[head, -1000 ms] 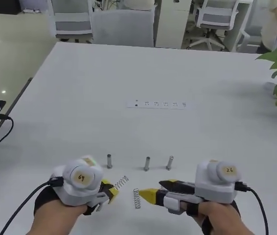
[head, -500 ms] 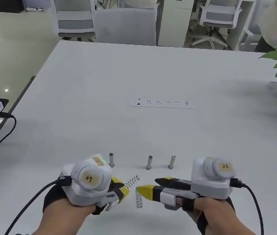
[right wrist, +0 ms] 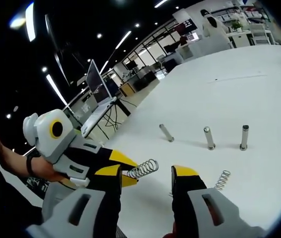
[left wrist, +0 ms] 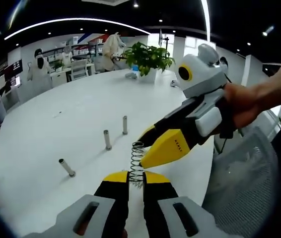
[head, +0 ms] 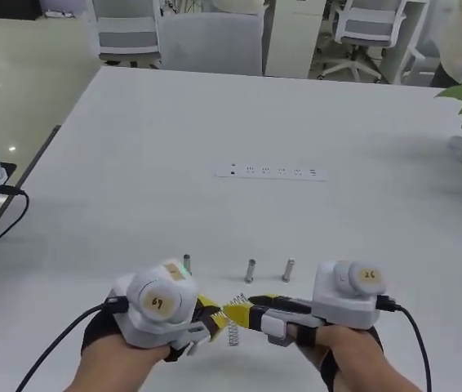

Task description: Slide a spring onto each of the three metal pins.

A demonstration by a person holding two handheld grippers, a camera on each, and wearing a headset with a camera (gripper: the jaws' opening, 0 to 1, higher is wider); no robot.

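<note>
Table (head: pixel 133 147): 3 pins (head: pixel 250 270), spring (right wrist: pixel 223 179), power strip (head: pixel 265 171)

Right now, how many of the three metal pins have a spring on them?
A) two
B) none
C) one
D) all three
B: all three pins stand bare. One spring is pinched in the left tongs, and another spring lies on the table.
</note>
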